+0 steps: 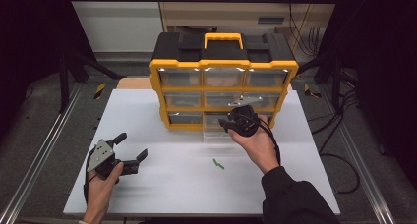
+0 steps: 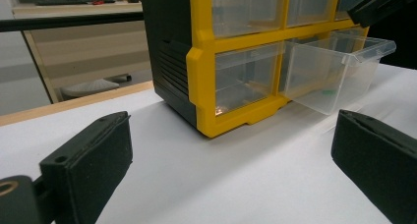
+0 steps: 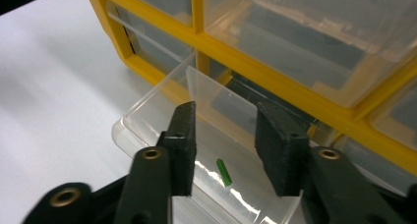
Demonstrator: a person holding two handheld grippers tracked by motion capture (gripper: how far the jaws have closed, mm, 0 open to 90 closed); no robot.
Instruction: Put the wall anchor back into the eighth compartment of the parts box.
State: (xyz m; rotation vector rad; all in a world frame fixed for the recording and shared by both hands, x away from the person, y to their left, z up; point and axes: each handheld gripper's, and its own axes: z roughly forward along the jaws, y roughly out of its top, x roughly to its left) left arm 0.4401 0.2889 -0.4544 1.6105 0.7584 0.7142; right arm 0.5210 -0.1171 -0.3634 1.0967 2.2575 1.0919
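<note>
Left gripper (image 1: 129, 153) is resting low on the white table (image 1: 162, 184) in my hand, jaws spread wide and gripping nothing, well apart from the yellow organizer (image 1: 223, 86). Right gripper (image 3: 226, 150) is hovering over the pulled-out clear drawer (image 3: 147, 116) in the bottom row, jaws parted and empty; a small green piece (image 3: 224, 172) is lying inside the drawer below them. Another green piece (image 1: 218, 163) is lying on the table nearby.

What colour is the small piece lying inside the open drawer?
Green. The small piece lies on the floor of the clear drawer; the right gripper view shows it best.
</note>
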